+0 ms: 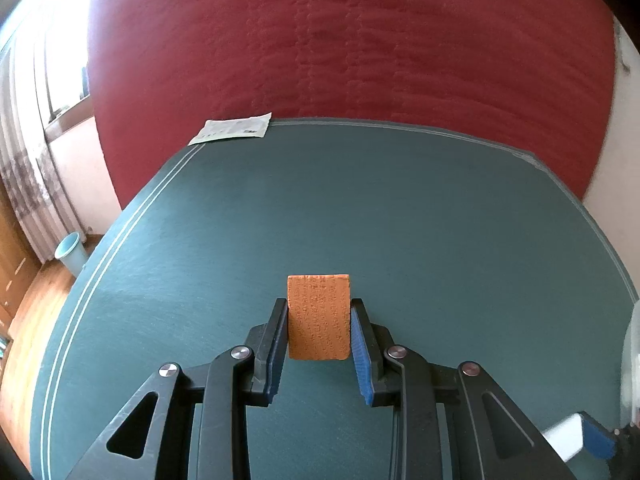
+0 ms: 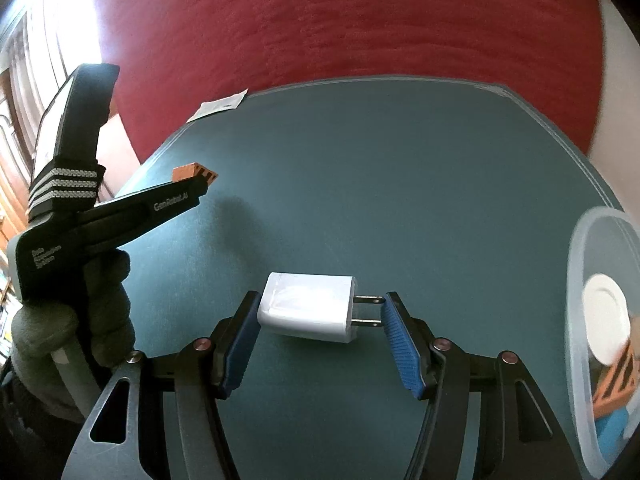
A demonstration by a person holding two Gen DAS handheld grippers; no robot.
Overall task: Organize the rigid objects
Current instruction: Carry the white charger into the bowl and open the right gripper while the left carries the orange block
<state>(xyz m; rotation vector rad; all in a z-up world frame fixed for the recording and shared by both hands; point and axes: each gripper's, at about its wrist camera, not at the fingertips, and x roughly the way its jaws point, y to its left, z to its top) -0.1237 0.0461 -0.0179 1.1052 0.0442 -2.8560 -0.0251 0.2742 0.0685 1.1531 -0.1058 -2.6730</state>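
Your left hand-held gripper (image 1: 319, 322) is closed on an orange block (image 1: 319, 317), with both blue pads pressed against its sides. The block stands out ahead of the fingertips, its textured face turned up to the camera. From the right wrist view you see that same block (image 2: 195, 173) poking out past the tip of the left gripper, held above the teal worktop (image 2: 400, 184) near its left edge.

Your right hand-held gripper (image 2: 318, 312) holds a white charger plug (image 2: 308, 307) crosswise between its fingers. The left pad bears on the rounded end of the white body, and the right pad (image 2: 402, 344) touches the tips of the two metal prongs. The jaws stand fairly wide to span the plug's length. Whether the plug is lifted off the worktop or rests on it, you cannot tell.

A clear plastic container (image 2: 576, 264) sits at the right edge of the worktop, with a white round item and orange and blue pieces inside. A white paper slip (image 1: 232, 130) lies at the far left corner of the worktop, against the red backdrop (image 1: 360, 40).
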